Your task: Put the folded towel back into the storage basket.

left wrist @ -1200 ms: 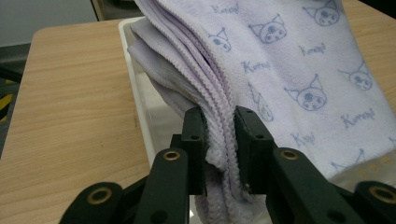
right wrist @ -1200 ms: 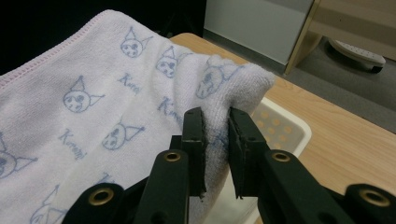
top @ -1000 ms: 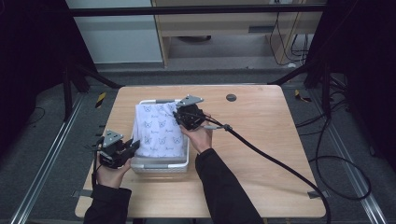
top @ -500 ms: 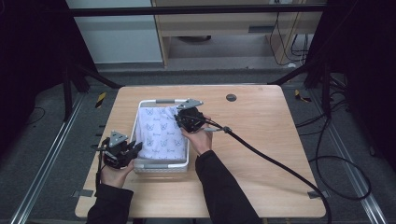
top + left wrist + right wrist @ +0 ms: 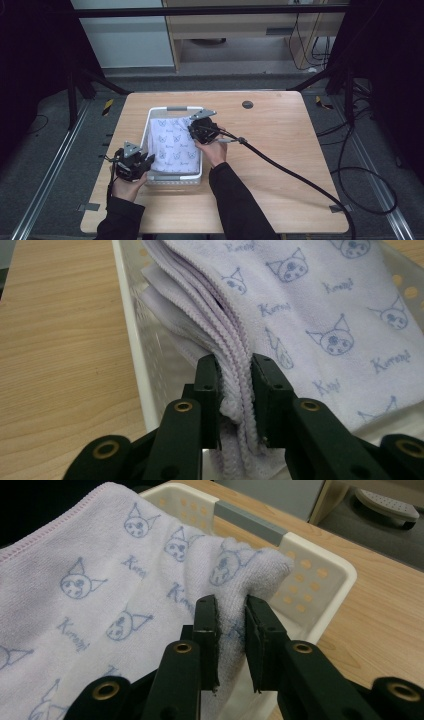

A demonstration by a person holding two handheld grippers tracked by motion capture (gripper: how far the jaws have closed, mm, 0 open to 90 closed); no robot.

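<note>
Item: folded lilac towel (image 5: 175, 142), cat-face print, lying in white basket (image 5: 172, 177) at desk (image 5: 280, 150) centre-left. Left tool (image 5: 145, 162) pinches the towel's stacked folded edges at its near-left corner. Right tool (image 5: 192, 131) pinches a bunched fold at its far-right corner.

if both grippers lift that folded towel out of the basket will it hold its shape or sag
Probably sags: the towel bunches softly where the right gripper pinches it. Its stacked folds, clamped by the left gripper, may slip apart. It looks light, so the basket should stay put.
</note>
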